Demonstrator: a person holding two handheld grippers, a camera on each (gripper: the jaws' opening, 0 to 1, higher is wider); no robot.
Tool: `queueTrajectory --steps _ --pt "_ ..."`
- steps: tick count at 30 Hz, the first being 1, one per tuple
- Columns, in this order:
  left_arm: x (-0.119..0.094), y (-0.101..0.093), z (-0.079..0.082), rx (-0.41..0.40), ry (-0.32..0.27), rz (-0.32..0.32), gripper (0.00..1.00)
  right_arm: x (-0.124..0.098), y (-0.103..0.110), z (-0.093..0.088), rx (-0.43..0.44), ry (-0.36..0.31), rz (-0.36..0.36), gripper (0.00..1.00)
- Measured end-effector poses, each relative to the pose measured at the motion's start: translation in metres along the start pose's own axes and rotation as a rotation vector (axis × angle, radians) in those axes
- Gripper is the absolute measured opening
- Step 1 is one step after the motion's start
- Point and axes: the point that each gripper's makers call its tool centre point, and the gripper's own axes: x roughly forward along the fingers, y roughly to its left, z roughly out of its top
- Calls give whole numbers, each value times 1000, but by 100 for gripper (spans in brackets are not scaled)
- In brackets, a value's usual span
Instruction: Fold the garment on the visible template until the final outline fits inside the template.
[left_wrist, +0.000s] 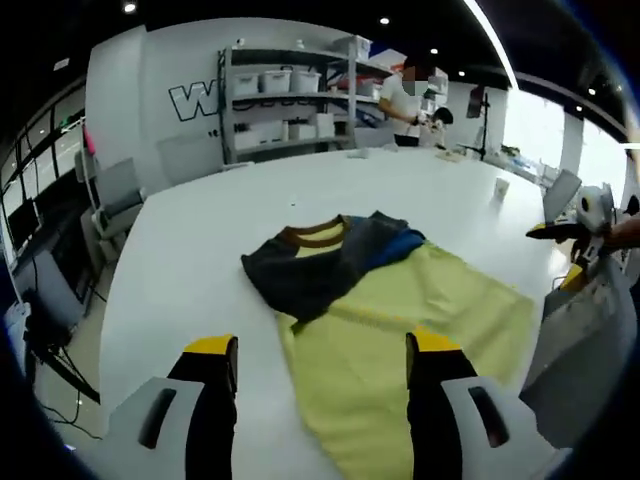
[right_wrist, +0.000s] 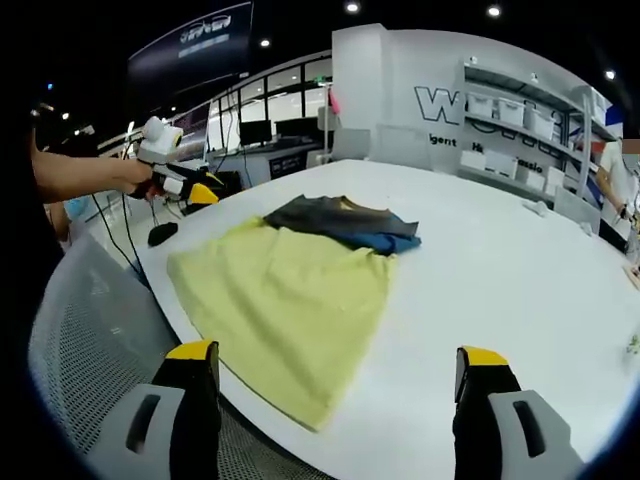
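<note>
A garment lies flat on the white table (left_wrist: 200, 250). Its yellow-green body (left_wrist: 400, 330) spreads toward me, and a dark grey and blue part with a brown collar (left_wrist: 322, 262) is folded at the far end. My left gripper (left_wrist: 322, 348) hangs open above the table's near edge, its jaws wide apart over the yellow cloth. My right gripper (right_wrist: 337, 355) is open too, over the near edge of the garment (right_wrist: 290, 290), whose dark part (right_wrist: 340, 225) lies farther off. Each gripper also shows in the other's view, hand-held beyond the table's edge: the right gripper (left_wrist: 578, 232) and the left gripper (right_wrist: 185, 183).
A grey mesh chair back (right_wrist: 90, 330) stands against the table edge by the yellow cloth. A small cup (left_wrist: 501, 187) sits on the far right of the table. Shelves with white bins (left_wrist: 290, 100) and a person (left_wrist: 410, 100) are beyond it. A dark small object (right_wrist: 162, 233) lies near the left gripper.
</note>
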Motion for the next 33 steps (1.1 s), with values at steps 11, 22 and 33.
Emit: queueTrajectory --steps 11,22,33 --pt "-21 -28 -13 1 -71 -46 89 2 -1 -2 -33 22 21 99" --pt "-29 -48 -48 13 19 -79 99 6 3 -5 -115 58 54 99" --pt "-32 -45 -74 17 85 -70 91 8 9 -11 -151 100 106 90"
